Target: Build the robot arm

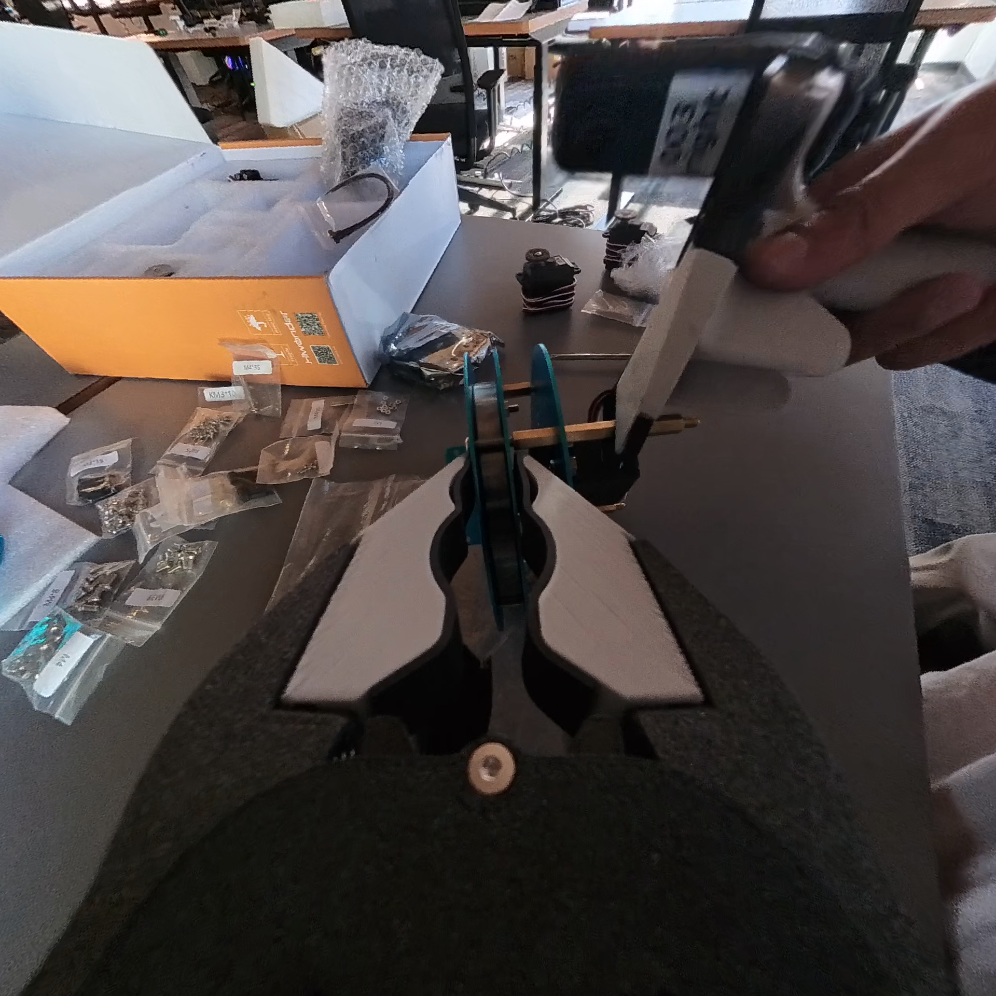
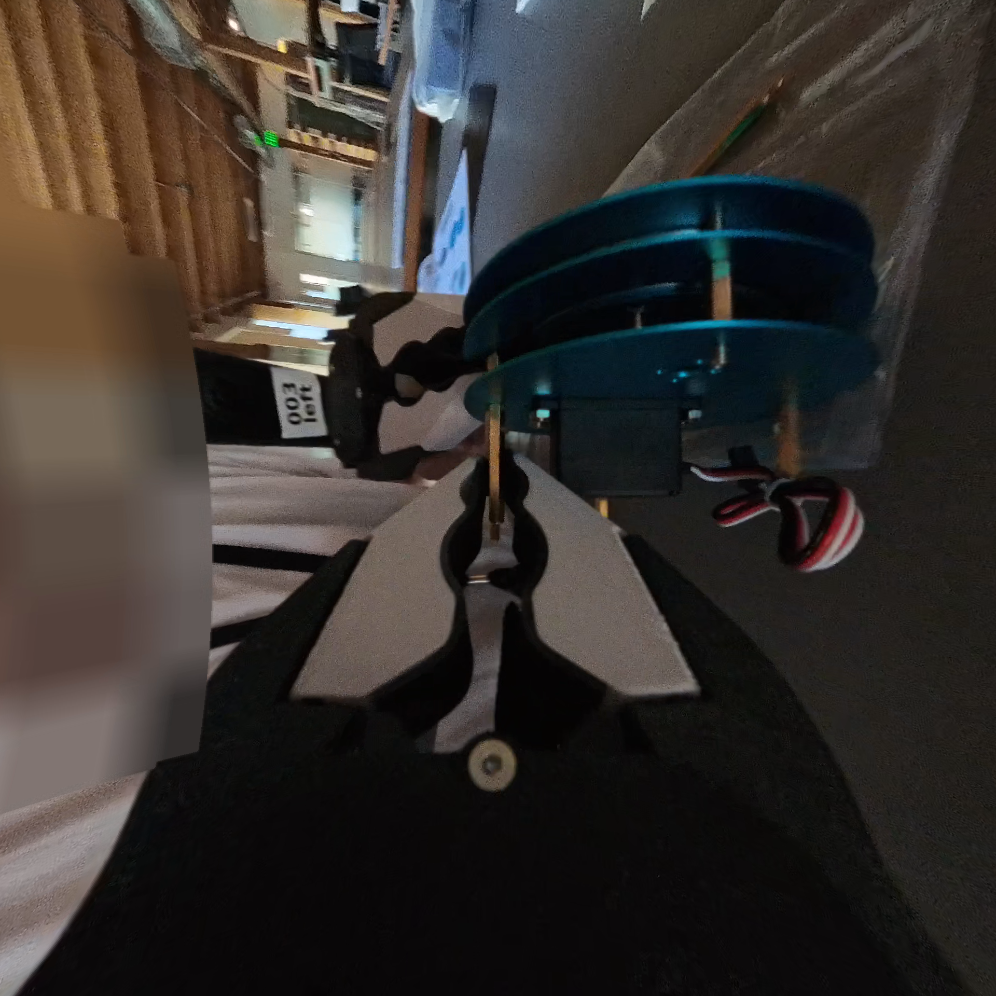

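A stack of teal round plates (image 1: 543, 388) joined by brass standoffs is held on edge above the grey table (image 1: 754, 566). My left gripper (image 1: 493, 469) is shut on the rim of the two nearer plates. My right gripper (image 2: 495, 469) is shut on one brass standoff (image 2: 495, 485) that sticks out past the outer plate. In the left wrist view the right gripper (image 1: 628, 436) comes in from the upper right and pinches that standoff (image 1: 566, 433). A black servo (image 2: 614, 447) with a red, white and black wire (image 2: 808, 517) hangs under the outer plate (image 2: 673, 372). The left gripper (image 2: 452, 399) shows beyond it.
An open orange and white box (image 1: 178, 329) with bubble wrap (image 1: 372, 102) stands at the back left. Several small bags of screws (image 1: 161, 517) lie on the left. Two black servos (image 1: 550, 280) and a dark foil bag (image 1: 431, 350) lie behind. The table edge (image 1: 900, 485) runs along the right.
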